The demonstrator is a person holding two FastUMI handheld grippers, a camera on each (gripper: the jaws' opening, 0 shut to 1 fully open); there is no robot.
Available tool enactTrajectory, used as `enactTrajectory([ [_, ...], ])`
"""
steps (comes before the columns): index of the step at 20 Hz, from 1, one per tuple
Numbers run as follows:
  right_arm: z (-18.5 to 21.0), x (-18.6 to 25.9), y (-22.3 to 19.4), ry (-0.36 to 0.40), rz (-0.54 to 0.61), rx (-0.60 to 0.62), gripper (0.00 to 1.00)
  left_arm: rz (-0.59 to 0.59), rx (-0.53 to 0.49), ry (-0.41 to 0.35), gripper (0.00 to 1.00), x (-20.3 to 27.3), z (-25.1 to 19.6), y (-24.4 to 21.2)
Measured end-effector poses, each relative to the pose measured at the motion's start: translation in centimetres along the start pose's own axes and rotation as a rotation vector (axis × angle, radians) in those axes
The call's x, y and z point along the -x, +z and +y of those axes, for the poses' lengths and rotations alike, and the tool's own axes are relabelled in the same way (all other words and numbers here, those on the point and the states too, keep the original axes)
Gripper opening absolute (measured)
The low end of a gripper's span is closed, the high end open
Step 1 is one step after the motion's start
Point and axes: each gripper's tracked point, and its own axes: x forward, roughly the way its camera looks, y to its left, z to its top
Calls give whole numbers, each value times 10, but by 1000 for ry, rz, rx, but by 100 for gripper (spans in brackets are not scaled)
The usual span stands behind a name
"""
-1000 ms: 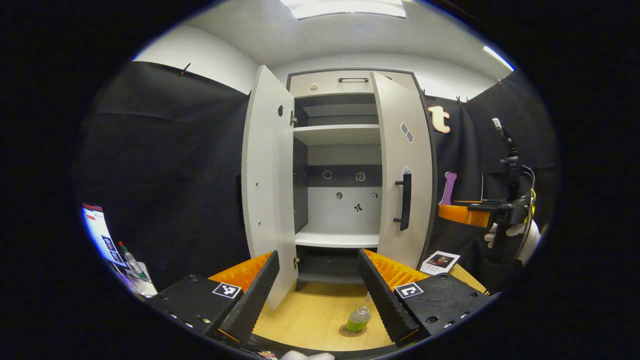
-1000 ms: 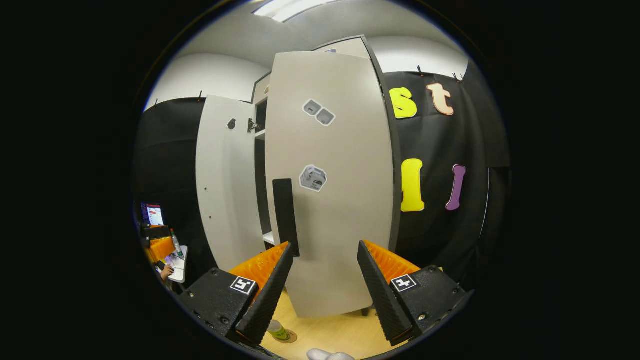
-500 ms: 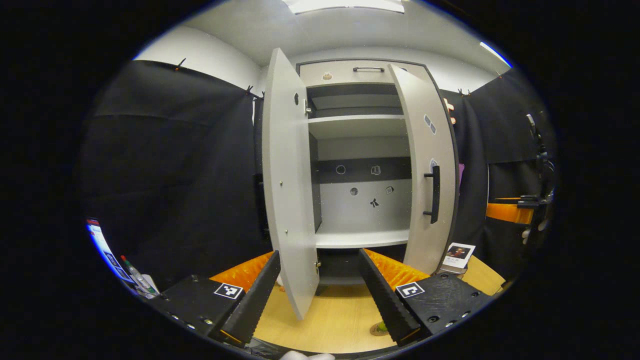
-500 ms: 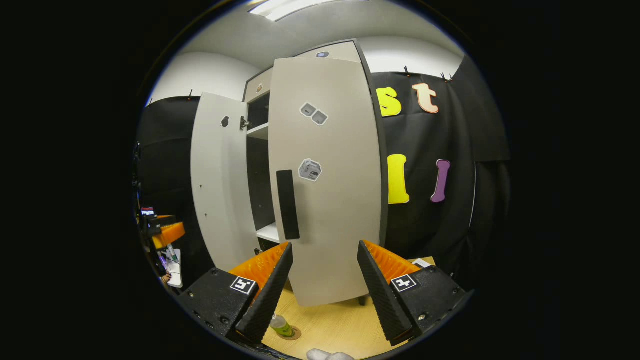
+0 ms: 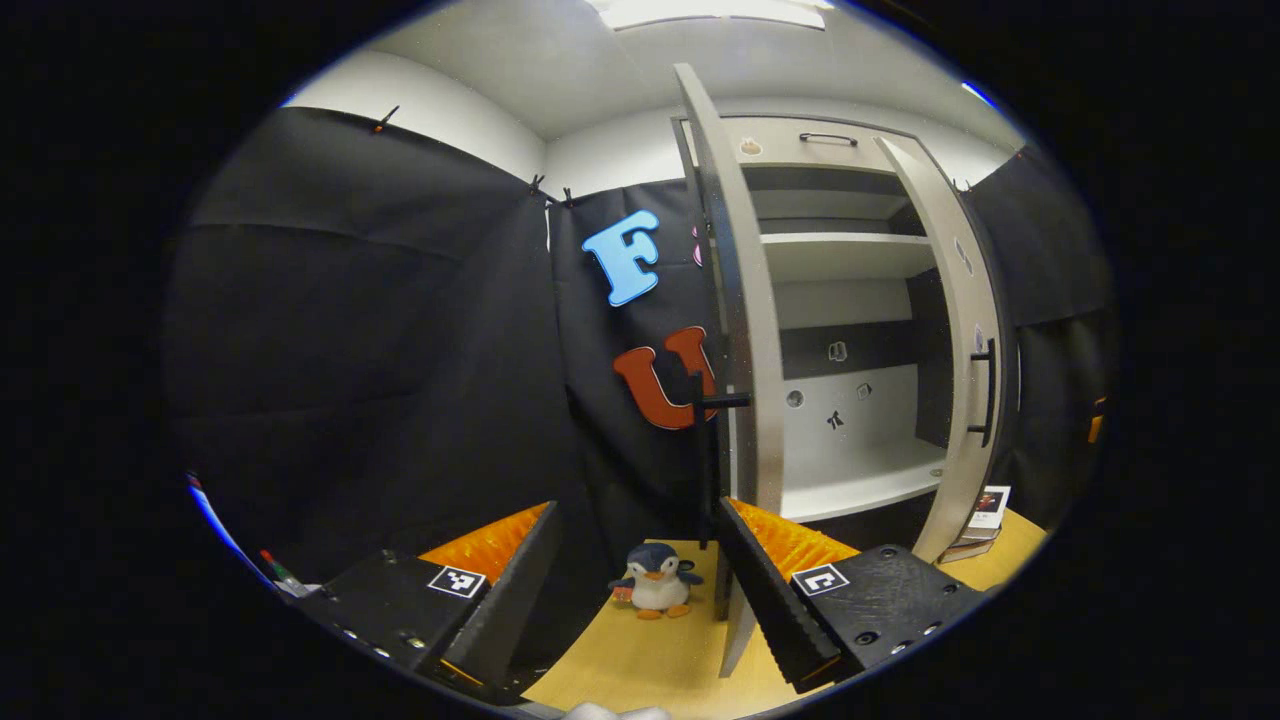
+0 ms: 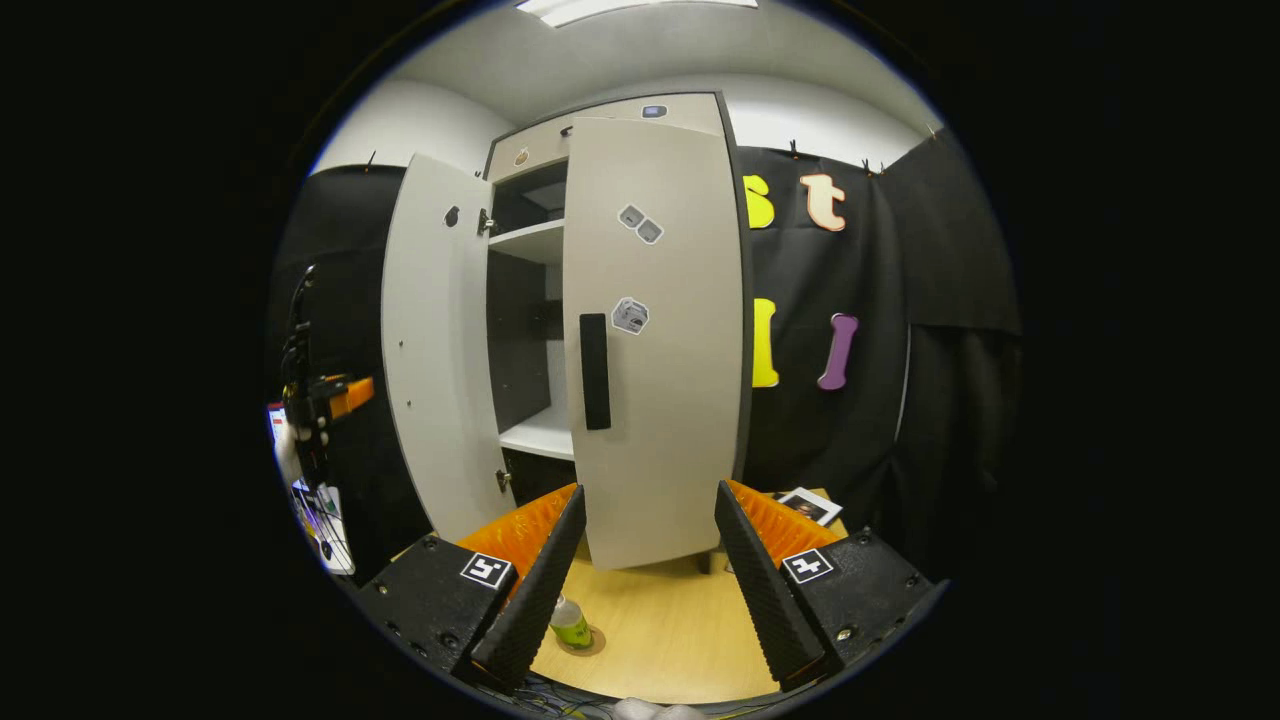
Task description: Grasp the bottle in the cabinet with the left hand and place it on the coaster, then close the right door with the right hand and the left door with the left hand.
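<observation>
On the surface [image 6: 680, 630] the bottle [image 6: 570, 622] already stood on its coaster [image 6: 590, 640], my left claw [image 5: 640, 590] and right claw [image 6: 645, 580] both gaped empty, and I judged both doors, right door [image 6: 660, 330] and left door [image 5: 745, 300], remained to shut.

Bottle [image 6: 570, 622] base and coaster [image 6: 590, 640] partly behind a right hand-held gripper [image 6: 640, 590] finger
</observation>
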Motion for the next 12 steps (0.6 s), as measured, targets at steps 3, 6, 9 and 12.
enactTrajectory([
  [3,15,17,-11,-24,18,-7,81,-12,-10,3,97,-27,11,1],
  [6,21,31,-17,-42,29,-5,81,-19,-17,-1,95,-46,12,6],
  [9,23,39,-18,-60,29,-22,81,-29,9,-9,92,-52,13,7],
  [12,28,40,-22,-58,41,-29,81,-29,39,-25,92,-53,8,6],
])
